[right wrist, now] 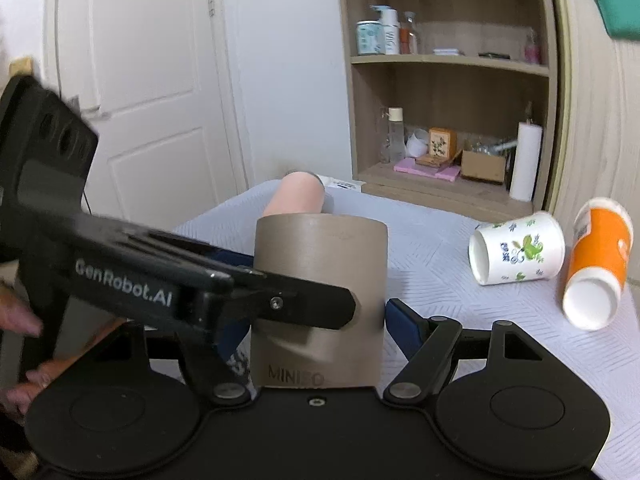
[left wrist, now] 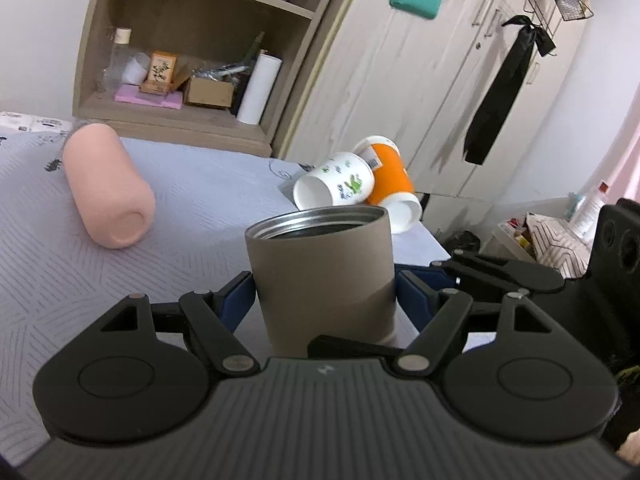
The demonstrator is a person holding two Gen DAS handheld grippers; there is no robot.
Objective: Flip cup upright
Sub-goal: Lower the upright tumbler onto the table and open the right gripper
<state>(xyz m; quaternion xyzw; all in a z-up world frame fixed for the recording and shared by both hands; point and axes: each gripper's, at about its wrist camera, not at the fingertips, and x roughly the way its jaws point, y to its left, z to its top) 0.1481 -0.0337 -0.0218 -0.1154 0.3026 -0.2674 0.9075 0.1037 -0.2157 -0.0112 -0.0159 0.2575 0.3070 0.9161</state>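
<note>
A taupe metal-lined cup (left wrist: 322,276) stands upright on the bed, mouth up; in the right wrist view the cup (right wrist: 320,292) shows a MINISO mark. My left gripper (left wrist: 325,292) has its blue pads on both sides of the cup. My right gripper (right wrist: 316,320) also brackets the cup, its right pad close to the wall. The left gripper's body (right wrist: 120,272) crosses the cup's front in the right wrist view. Three other cups lie on their sides: a pink cup (left wrist: 106,188), a white floral cup (left wrist: 334,184) and an orange cup (left wrist: 390,188).
The grey bedspread (left wrist: 180,220) ends at the right near the fallen paper cups. A wooden shelf unit (left wrist: 192,52) with bottles and boxes stands behind the bed. Wardrobe doors (left wrist: 440,80) and a white door (right wrist: 140,100) lie beyond.
</note>
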